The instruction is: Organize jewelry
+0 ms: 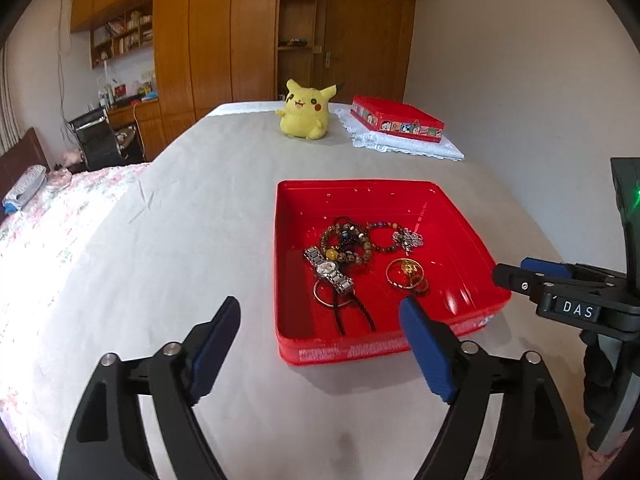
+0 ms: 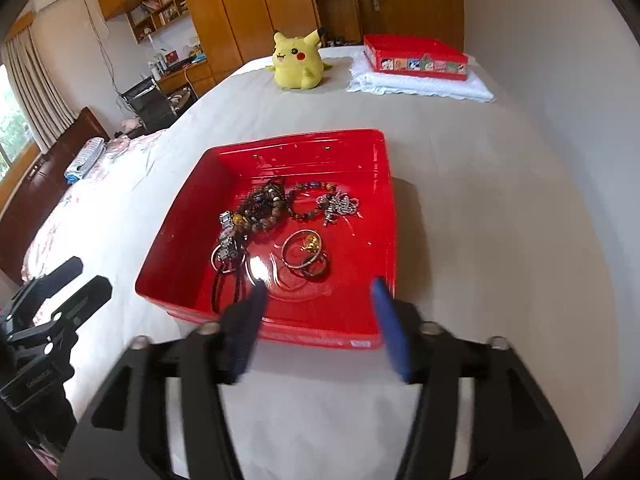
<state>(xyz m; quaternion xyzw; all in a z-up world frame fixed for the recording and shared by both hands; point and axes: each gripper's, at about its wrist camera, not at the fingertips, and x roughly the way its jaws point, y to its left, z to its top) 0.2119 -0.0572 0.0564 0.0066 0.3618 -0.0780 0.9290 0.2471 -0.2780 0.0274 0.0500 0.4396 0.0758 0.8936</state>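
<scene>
Holding one watch (image 1: 329, 270), one red tray (image 1: 288, 208) lies.

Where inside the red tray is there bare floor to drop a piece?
Bare floor in the red tray runs along its far wall and right wall, plus the near right corner. The watch, bead bracelets, silver chain and gold rings crowd the middle and left.

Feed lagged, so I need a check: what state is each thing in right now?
Left gripper: open, empty.
Right gripper: open, empty.
Red tray: open, on the bed, holding jewelry.
Watch: lying in tray, strap unclasped.
Bead bracelets: piled together.
Gold bangle: flat in tray.
Far red box: on folded white cloth.
</scene>
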